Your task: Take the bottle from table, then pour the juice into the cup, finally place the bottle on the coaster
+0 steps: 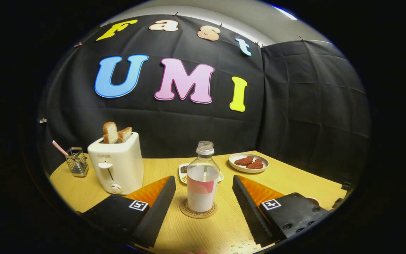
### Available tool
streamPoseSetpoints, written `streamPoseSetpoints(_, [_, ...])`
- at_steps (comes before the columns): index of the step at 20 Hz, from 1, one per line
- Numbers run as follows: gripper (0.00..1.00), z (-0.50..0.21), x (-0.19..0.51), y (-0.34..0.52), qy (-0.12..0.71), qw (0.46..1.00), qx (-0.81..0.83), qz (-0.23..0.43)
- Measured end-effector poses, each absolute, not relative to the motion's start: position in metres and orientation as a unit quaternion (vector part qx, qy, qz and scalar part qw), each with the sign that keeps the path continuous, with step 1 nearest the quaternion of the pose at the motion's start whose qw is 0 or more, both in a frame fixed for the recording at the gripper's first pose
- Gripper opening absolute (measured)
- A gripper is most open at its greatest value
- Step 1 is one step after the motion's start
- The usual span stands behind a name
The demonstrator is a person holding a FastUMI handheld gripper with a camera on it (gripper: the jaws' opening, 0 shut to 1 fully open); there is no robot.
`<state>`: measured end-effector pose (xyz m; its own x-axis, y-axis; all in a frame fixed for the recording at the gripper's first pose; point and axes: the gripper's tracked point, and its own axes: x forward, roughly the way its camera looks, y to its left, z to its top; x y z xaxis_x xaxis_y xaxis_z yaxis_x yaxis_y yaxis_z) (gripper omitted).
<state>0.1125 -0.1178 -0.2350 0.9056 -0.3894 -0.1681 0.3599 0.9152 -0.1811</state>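
You get a dim booth with the light falling from above: a bright strip of ceiling (224, 16) glows over the dark wall cloth (305, 106), which soaks up most of it. The wooden table (294, 180) is evenly lit and warm, with short soft shadows under the toaster (116, 165) and around the coaster (198, 211). Your bottle (203, 178) stays sharp, its clear shoulder catching small pale glints. The gripper (203, 185) stands with fingers spread well apart, clear of the bottle, slightly soft up close. Fisheye bending curves the table edge and the cloth seams, and the rim darkens, so the wire basket (77, 161) looks dull
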Motion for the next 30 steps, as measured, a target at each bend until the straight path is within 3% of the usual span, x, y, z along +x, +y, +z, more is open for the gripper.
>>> streamPoseSetpoints(5, [0.97, -0.206, 0.075, -0.107, 0.097, 0.979, -0.056, -0.169])
streamPoseSetpoints(18, [0.97, -0.116, -0.022, -0.039, 0.090, 0.994, -0.066, -0.008])
streamPoseSetpoints(30, [0.97, -0.065, -0.031, -0.024, 0.051, 0.998, -0.034, 0.011])
